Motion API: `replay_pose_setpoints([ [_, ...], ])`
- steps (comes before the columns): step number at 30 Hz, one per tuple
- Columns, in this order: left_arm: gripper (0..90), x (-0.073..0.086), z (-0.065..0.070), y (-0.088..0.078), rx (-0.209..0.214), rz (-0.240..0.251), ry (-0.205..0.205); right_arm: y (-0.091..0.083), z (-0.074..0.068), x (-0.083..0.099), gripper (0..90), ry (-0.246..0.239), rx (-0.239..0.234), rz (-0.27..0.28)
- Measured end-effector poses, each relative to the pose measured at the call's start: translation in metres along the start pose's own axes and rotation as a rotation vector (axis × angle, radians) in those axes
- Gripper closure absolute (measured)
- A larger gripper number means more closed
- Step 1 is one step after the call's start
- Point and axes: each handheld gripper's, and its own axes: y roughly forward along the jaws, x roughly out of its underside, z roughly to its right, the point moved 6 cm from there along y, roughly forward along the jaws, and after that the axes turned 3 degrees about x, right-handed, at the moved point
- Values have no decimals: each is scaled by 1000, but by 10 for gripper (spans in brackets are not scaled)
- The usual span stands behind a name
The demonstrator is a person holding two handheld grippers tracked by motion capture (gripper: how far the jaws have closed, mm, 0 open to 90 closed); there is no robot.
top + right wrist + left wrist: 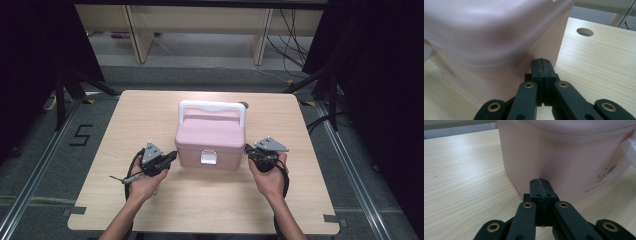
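A: Surface? Quick.
B: Light wood-grain table point(150, 107), rounded corners, round cable hole point(584, 31) at the far edge, just right of the box handle. Grey carpet floor point(40, 165) around it, black tape marks, a "5" point(80, 135) taped on the left.
A: Room?
B: Dark curtains point(380, 75) on both sides, pale desk legs point(137, 32) at the far end, cables on the floor.
A: Box?
B: Pink storage box point(210, 137), mid-table, lid down, white handle point(212, 106) on the far side, white latch point(209, 157) facing near.
A: Grippers?
B: Left gripper point(171, 157) fully closed, nothing between the jaws, tips at the box's left near corner. Right gripper point(248, 150) also pressed shut and empty, tips against the box's right side.
A: Touching?
B: Right looks like contact; left I can't tell.
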Motion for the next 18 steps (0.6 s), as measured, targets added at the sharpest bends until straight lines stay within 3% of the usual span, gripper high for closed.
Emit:
replay_pose_setpoints([
  [2, 896, 0, 3, 1, 32, 11, -16, 0, -5, 0, 900, 36, -9, -23],
  [3, 896, -1, 6, 3, 54, 18, -22, 2, -5, -1, 900, 14, -24, -1],
  [4, 896, -1, 9, 4, 44, 11, -11, 2, -9, -1, 900, 11, -39, -8],
  [7, 894, -2, 10, 4, 37, 12, -3, 1, -12, -2, 900, -34, 13, -3],
  [8, 889, -3, 10, 1, 38, 22, 1, 0, -13, -2, 900, 2, -3, -8],
  [11, 867, -5, 5, -9, 21, 34, 1, -8, -4, -1, 900, 13, 16, 9],
  [14, 876, -9, -18, -21, -69, 43, -28, -20, -8, 5, 900, 43, 29, -17],
  [16, 889, -10, -29, -18, -100, 40, -54, -22, -14, 9, 900, 12, 2, -15],
  [18, 893, -11, -37, -11, -107, 40, -79, -25, -24, 14, 900, 38, -26, -53],
])
